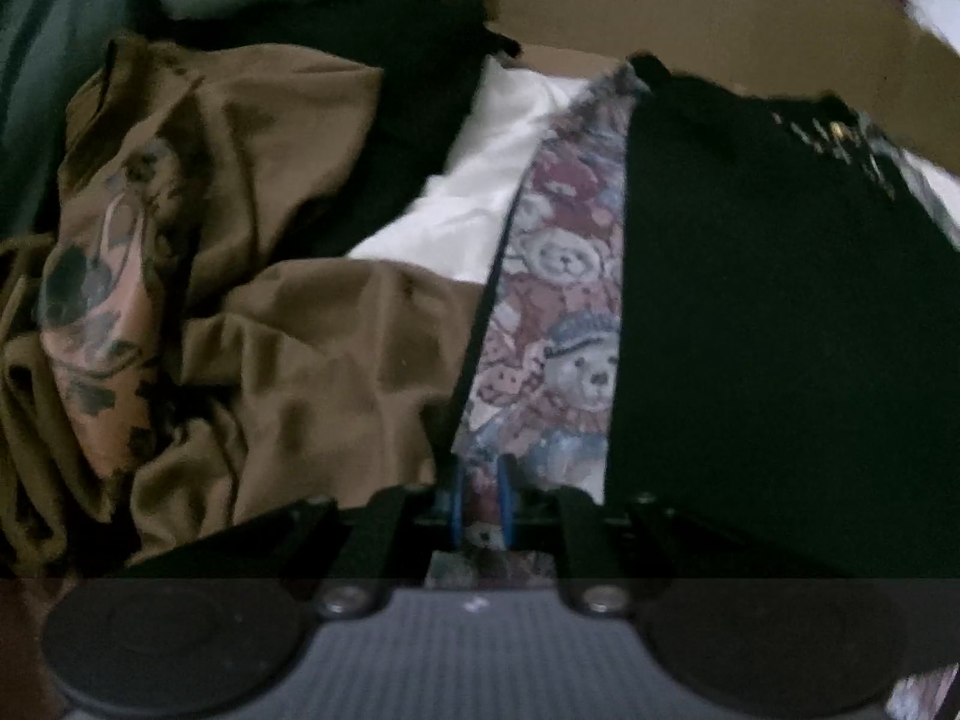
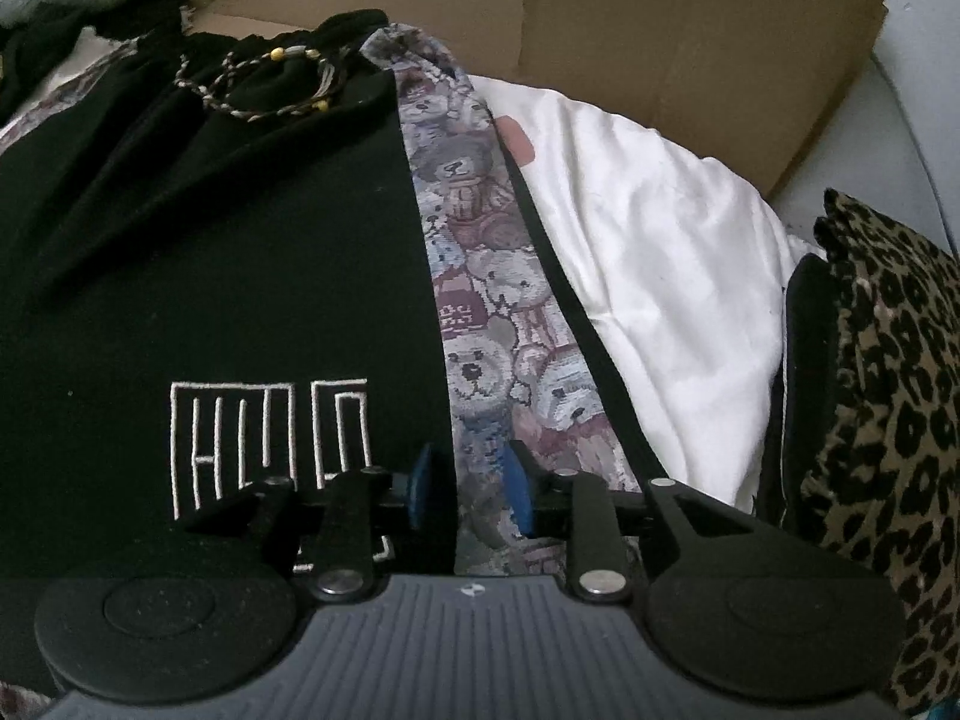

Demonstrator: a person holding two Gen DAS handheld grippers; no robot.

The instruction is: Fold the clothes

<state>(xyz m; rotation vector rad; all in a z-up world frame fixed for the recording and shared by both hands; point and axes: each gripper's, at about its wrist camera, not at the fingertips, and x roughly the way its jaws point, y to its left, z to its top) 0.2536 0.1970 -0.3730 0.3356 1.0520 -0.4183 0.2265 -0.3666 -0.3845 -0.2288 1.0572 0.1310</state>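
A black sweatshirt (image 2: 228,276) with white stitched lettering and a braided drawcord lies flat on a teddy-bear print cloth (image 2: 480,300) with a black trim. In the right wrist view my right gripper (image 2: 469,492) is open, low over the sweatshirt's right edge, with that edge and the bear cloth between its blue pads (image 2: 519,498). In the blurred left wrist view the same sweatshirt (image 1: 768,330) fills the right side. My left gripper (image 1: 481,501) hovers over the bear cloth (image 1: 564,312) just left of the sweatshirt, pads a narrow gap apart, nothing pinched.
A crumpled brown garment (image 1: 312,324) with a pink print and other dark clothes are heaped at the left. White bedding (image 2: 648,252) lies under the bear cloth. A cardboard box (image 2: 690,30) stands behind. A leopard-print item (image 2: 888,408) is at the right.
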